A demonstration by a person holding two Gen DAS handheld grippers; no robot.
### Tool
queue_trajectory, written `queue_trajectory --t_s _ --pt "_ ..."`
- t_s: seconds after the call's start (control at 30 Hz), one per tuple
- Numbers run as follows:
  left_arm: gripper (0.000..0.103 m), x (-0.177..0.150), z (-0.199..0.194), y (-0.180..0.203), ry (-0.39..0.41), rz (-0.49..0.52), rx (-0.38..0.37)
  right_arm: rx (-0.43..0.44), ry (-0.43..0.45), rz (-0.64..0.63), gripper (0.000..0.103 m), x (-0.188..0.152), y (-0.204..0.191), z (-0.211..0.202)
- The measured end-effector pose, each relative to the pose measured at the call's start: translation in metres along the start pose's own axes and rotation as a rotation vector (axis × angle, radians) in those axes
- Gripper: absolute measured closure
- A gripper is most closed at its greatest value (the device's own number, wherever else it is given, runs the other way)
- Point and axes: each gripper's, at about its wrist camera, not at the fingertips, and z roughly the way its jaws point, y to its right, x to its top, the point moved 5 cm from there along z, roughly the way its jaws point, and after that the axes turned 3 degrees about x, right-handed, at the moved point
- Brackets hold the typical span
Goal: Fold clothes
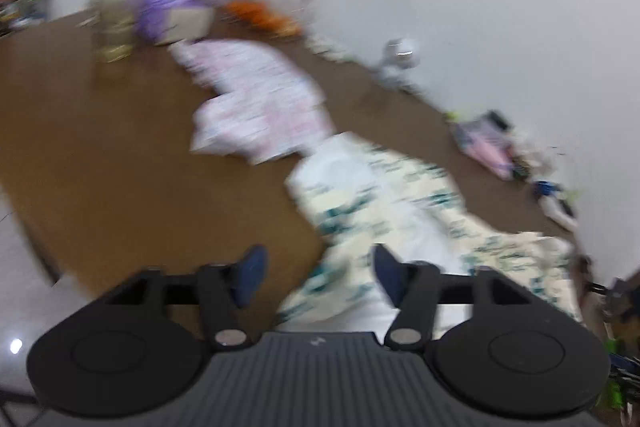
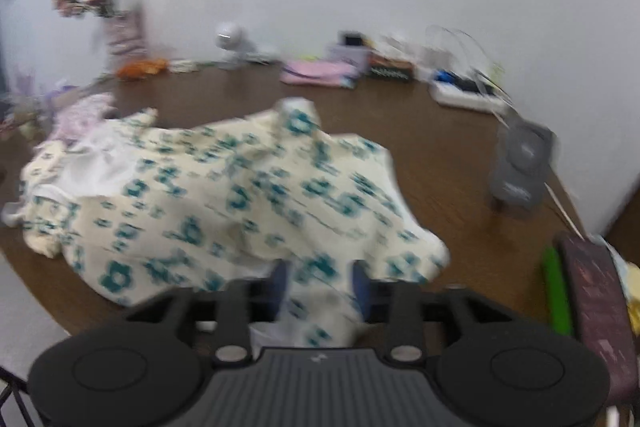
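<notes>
Fingers [image 2: 280, 287] astride crumpled teal-flowered garment [image 2: 224, 195]

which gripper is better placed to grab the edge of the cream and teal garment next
Right. The right gripper is open with an edge of the cream and teal garment between its fingers. The left gripper, also open, hangs half over bare table.

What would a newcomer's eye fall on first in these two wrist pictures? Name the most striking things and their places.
First comes the cream garment with teal flowers, crumpled mid-table on the brown table, with the right gripper open at its near edge. Beyond it lies a pink-patterned garment, and clutter lines the white wall.
</notes>
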Motion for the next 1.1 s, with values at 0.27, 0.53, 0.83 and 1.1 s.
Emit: queue_trajectory --t_s 0.27,0.53,0.83,1.1 --pt "0.085 0.020 0.069 0.008 -0.071 0.107 0.068 0.114 -0.051 -0.129 0.059 0.005 -0.055 0.052" --pt "0.091 0.022 0.059 -0.068 -0.007 -0.040 0.384 0.105 -0.113 -0.099 0.058 -0.003 -0.047 0.066" --pt "0.042 0.015 0.081 0.055 -0.022 0.342 0.133 0.059 -0.002 -0.158 0.059 0.076 -0.033 0.095" --pt "0.100 0.021 0.085 0.008 -0.070 0.203 0.166 0.135 -0.070 -0.206 0.059 0.064 -0.058 0.126"
